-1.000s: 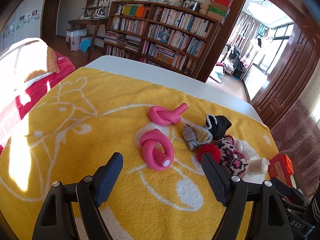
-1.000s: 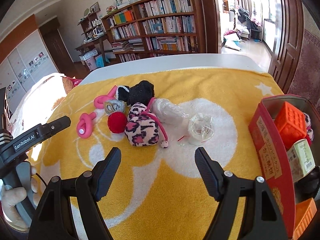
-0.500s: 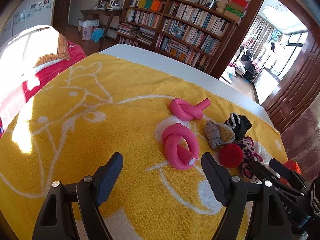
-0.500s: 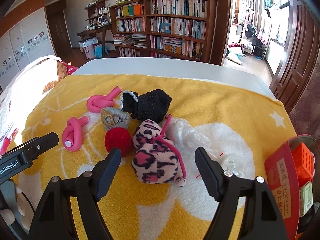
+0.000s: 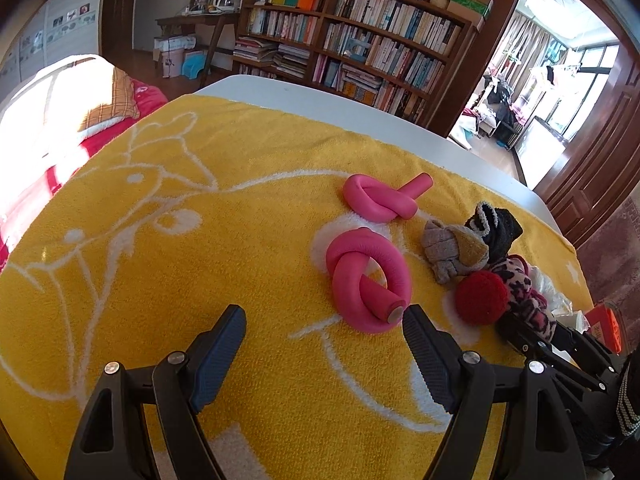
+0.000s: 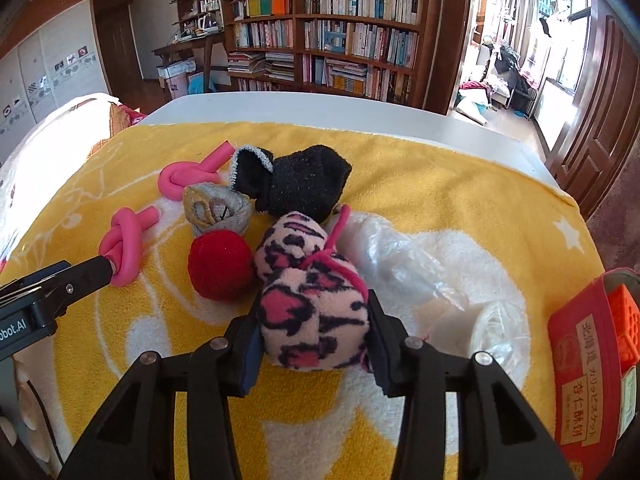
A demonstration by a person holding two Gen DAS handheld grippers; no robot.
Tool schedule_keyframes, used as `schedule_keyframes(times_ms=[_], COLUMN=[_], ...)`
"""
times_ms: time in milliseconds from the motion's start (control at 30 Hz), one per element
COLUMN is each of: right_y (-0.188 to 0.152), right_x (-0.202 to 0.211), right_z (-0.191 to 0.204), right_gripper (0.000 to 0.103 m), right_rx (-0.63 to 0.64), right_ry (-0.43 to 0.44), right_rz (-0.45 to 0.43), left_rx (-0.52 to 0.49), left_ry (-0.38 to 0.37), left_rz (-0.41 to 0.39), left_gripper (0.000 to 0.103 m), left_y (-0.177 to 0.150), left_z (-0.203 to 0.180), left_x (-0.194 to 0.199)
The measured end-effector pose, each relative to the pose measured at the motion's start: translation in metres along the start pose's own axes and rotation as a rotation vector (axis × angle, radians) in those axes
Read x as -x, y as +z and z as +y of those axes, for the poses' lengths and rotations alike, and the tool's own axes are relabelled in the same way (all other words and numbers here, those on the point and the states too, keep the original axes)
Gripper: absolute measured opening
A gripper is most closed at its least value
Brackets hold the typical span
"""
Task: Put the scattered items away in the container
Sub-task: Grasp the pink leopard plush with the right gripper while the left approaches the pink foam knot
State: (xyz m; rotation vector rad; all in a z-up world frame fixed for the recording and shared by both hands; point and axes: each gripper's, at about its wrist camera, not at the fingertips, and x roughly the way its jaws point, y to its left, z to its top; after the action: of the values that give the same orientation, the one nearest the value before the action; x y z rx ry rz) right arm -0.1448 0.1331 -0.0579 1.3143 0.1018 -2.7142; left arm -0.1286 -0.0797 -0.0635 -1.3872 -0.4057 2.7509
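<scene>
Softness helps us: our right gripper [image 6: 314, 334] squeezes the pink leopard-print fleece pouch [image 6: 310, 292] at its middle; light, it deforms. Left gripper [image 5: 324, 344] stays wide.

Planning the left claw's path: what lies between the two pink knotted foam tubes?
Only bare yellow towel separates the nearer pink knotted foam tube from the farther one, per the left wrist view.

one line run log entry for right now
right hand-held gripper: shut on pink leopard-print plush pouch | left hand-held gripper: open beside knotted pink foam tube
</scene>
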Motion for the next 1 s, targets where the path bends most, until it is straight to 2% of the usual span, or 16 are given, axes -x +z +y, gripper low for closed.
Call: schedule_keyframes(times_ms=[467, 1000], right_y=[-0.001, 0.0], right_x=[0.017, 0.017], right_z=[0.011, 0.009], right_gripper=[0.048, 0.048], right_rx=[0.044, 0.045], right_ry=[-0.056, -0.048], right_rz=[-0.088, -0.09], left_rx=[-0.035, -0.039], left_ry=[-0.001, 0.002], left_rz=[-0.005, -0.011], left_gripper=[0.082, 0.082], left_y=[0.002, 0.0], left_z=[-0.007, -0.008], left_x=[-0.01, -0.011])
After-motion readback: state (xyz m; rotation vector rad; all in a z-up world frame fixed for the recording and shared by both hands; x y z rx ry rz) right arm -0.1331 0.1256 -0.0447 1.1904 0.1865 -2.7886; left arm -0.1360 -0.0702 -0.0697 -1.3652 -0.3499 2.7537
